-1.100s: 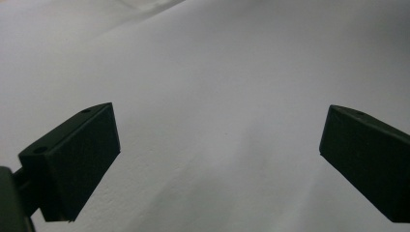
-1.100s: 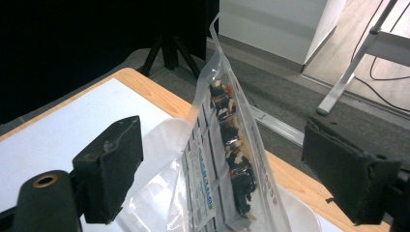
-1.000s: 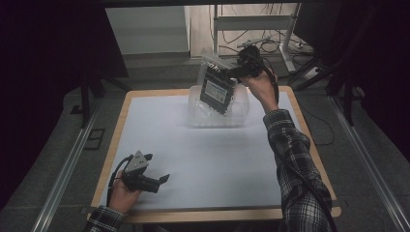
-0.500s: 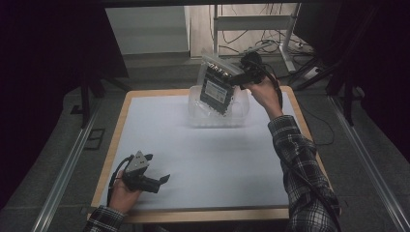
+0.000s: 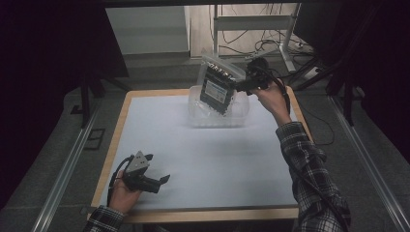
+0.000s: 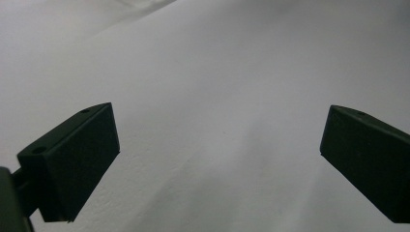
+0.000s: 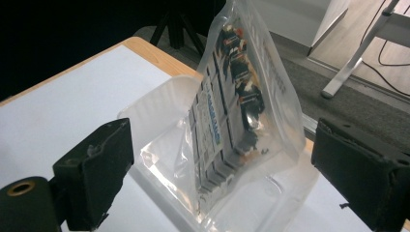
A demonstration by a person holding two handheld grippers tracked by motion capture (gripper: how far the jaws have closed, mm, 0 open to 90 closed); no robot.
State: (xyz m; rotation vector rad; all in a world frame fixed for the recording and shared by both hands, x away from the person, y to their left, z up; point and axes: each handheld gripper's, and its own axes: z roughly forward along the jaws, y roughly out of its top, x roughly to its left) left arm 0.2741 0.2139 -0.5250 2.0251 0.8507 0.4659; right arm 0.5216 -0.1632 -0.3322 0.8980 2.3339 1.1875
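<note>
The bag (image 7: 241,111) is clear, glossy plastic holding dark flat parts. It stands tilted in the clear, rounded tub (image 5: 241,116) at the bench's (image 5: 217,159) far edge. The right gripper (image 5: 241,86) is just beside the bag, jaws spread, gripping nothing. The left gripper (image 5: 162,180), jaws spread and empty, rests well apart from the tub.
</note>
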